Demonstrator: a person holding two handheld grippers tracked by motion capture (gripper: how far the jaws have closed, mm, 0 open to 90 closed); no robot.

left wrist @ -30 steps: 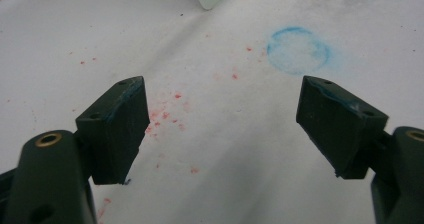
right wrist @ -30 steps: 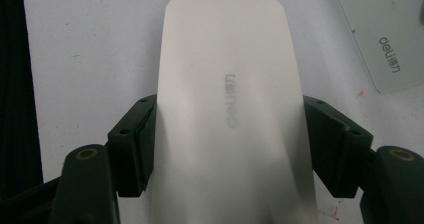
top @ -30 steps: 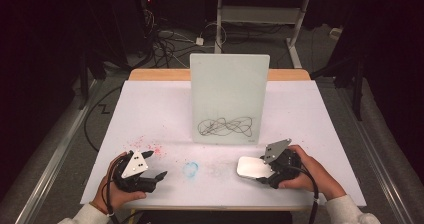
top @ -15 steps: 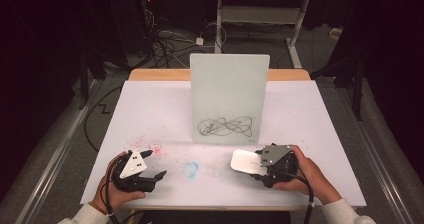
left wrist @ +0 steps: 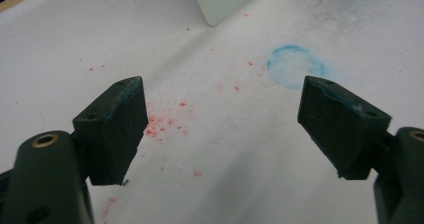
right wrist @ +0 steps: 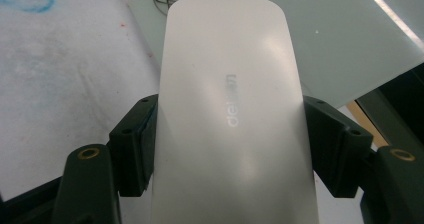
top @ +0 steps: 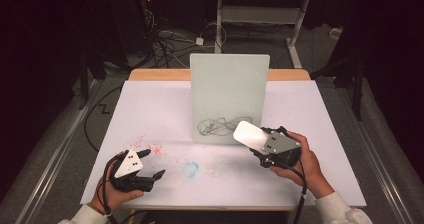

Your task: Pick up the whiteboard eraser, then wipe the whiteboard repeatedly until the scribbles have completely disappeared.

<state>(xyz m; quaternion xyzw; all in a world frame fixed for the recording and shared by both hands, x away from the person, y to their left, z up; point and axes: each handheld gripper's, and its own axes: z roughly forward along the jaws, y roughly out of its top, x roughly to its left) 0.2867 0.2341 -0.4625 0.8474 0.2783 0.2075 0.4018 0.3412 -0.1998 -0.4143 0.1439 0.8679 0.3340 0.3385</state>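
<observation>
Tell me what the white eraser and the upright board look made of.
White eraser: likely smooth plastic, with a satin sheen and faint embossed lettering on its back. Upright board: looks like a glossy whiteboard panel, pale, holding a black marker scribble; core material unclear.

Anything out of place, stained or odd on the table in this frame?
Yes: the white table cover is stained. Red specks are scattered before the left gripper, and a smeared blue ring lies beside them. The upright whiteboard bears a black scribble; the right gripper holds a white eraser.

Red specks (top: 152,149) and blue ring stain (top: 190,169) on white table cover (top: 150,109).
</observation>
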